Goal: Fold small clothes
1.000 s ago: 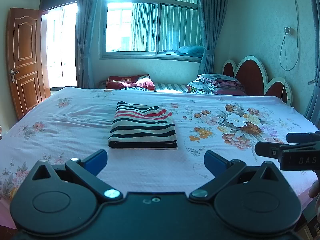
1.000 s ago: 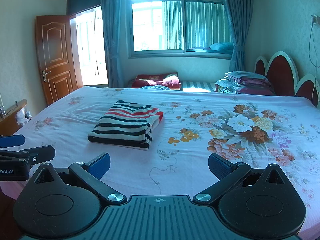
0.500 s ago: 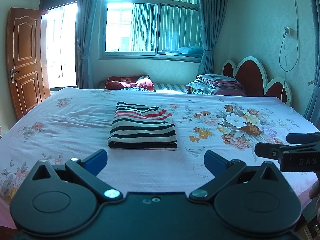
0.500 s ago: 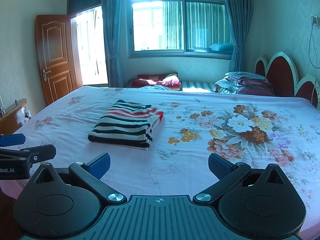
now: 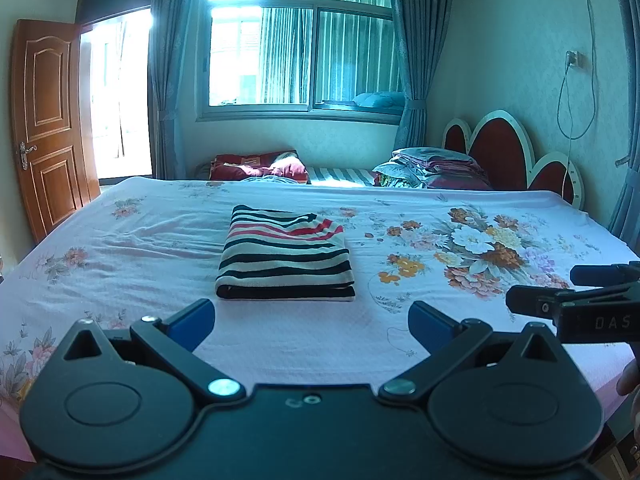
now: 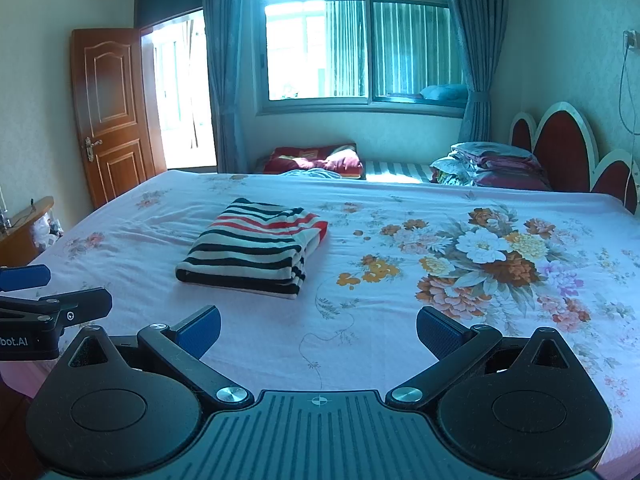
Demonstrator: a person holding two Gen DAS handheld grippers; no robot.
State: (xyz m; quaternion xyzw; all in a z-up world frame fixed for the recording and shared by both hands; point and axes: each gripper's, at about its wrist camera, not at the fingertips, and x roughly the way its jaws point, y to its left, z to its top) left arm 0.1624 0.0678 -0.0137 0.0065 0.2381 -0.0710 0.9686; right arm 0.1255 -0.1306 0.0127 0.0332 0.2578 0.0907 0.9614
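Striped top (image 5: 285,258), folded into a neat rectangle, lying mid-frame on the flowery bed (image 5: 460,320).

Both claws are spread wide and holding nothing: left claw (image 5: 311,320) and right claw (image 6: 318,326) sit low in frame, near the bed's front edge, well apart from the top. Right claw also peeks in at the left view's right edge.

A home bedroom: large bed (image 5: 160,248), headboard (image 5: 500,152), curtained window (image 6: 360,48).

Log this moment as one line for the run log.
black, white and red striped folded garment: flat on floral bedsheet | left tool: open | right tool: open
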